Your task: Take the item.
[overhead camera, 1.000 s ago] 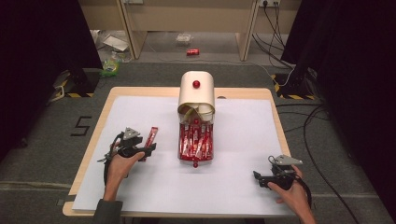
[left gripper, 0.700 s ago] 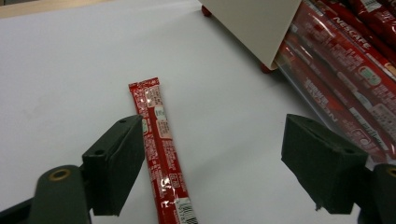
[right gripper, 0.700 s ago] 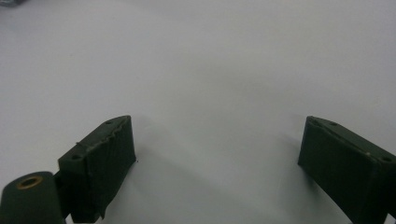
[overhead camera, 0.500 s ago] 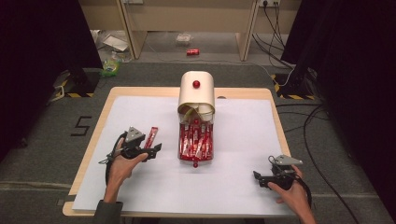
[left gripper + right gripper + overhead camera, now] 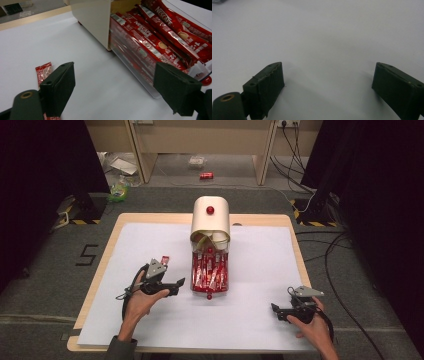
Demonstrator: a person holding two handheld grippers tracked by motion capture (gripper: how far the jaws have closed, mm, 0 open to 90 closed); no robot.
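White capitals reading "NESCAFE" are showing on the red coffee sticks [image 5: 160,37] lying in the clear tray [image 5: 140,72] in the left gripper view; the word is running along at least two of the sticks, and the smaller print beneath it is staying too blurred to read. A large dark "5" [image 5: 88,255] is sitting on the grey floor [image 5: 50,270] just left of the bench [image 5: 112,232] in the high view. The lone red sachet [image 5: 44,72] is bearing print too small to make out.

The left gripper [image 5: 177,283] is swinging rightward toward the clear tray of red coffee sticks [image 5: 210,272], leaving the loose red sachet [image 5: 43,72] behind its left jaw.
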